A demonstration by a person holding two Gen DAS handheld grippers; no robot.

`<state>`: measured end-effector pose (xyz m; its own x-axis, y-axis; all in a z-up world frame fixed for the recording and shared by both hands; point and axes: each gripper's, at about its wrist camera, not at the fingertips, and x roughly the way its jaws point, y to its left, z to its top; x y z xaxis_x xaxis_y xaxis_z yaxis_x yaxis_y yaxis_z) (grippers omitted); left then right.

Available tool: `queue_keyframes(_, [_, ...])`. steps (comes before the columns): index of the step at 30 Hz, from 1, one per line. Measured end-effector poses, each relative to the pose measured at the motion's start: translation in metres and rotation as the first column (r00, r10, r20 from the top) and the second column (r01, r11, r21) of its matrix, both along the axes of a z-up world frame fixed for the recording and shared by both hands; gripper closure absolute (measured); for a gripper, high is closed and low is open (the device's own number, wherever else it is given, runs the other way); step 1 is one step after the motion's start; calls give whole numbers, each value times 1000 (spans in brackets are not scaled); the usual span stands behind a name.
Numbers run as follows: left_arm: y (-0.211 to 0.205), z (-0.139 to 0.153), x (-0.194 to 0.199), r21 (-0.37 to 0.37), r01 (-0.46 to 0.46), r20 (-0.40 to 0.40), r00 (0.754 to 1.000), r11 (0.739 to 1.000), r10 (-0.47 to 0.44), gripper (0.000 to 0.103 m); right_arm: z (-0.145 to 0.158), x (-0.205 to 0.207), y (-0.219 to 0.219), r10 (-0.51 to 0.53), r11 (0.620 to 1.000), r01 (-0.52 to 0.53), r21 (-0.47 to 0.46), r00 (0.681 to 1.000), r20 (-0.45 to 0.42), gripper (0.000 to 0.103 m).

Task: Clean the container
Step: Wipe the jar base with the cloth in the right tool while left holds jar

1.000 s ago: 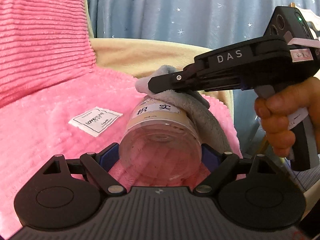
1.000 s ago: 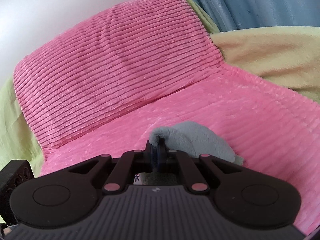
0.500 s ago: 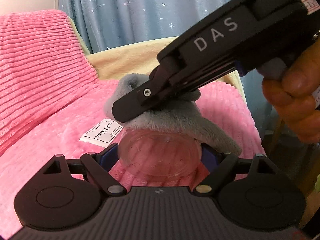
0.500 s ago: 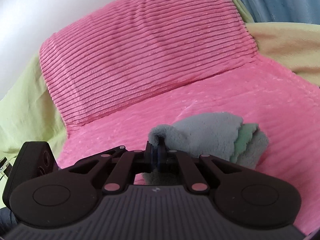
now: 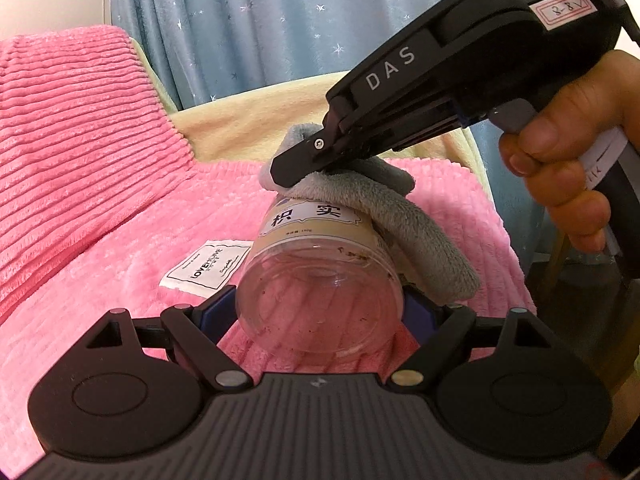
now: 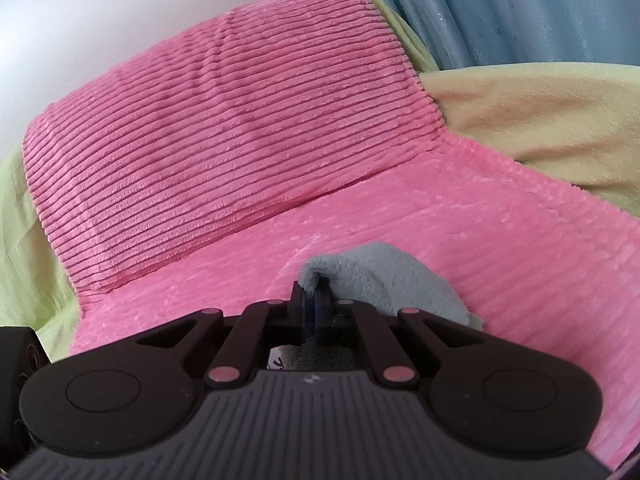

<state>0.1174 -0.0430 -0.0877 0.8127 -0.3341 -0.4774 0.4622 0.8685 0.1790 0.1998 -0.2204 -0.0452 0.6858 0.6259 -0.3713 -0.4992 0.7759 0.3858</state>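
Pink ribbed plush cover point(image 5: 100, 184) over a seat, blue star curtain point(image 5: 260, 20) behind, yellow-green blanket point(image 6: 540, 112) at the side. Left hand-held gripper point(image 5: 320, 312) clamps a clear plastic container point(image 5: 320, 276) by its sides, jar lying tilted, bottom facing the camera, paper label point(image 5: 310, 214) with characters on its wall, specks inside. Right hand-held gripper point(image 5: 296, 164), held by a hand point(image 5: 572, 152), has its fingers pressed together, pinching a grey cloth point(image 5: 400, 216). Cloth drapes over the container's upper far end and down its right side, touching it. White fabric tag point(image 5: 208, 270) lies on the pink cover just left of the container.
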Motion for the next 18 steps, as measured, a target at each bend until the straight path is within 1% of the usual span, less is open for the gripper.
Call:
queue_keyframes(6, [-2, 1, -1, 16, 1, 3, 1000, 1000, -1, 17, 3, -5, 2, 7, 1000, -7, -11, 1000, -9, 101])
queue_keyframes(9, [-3, 1, -2, 35, 1, 12, 1000, 999, -1, 17, 5, -11, 9, 78, 997, -78, -5, 997, -30, 101])
queue_keyframes(14, [-8, -1, -5, 92, -19, 43, 999, 996, 15, 17, 5, -24, 29, 209, 978, -210, -23, 977, -39, 101])
queue_keyframes(18, [-14, -4, -7, 136, -20, 71, 997, 990, 10, 17, 5, -21, 30, 205, 978, -206, -24, 978, -32, 102])
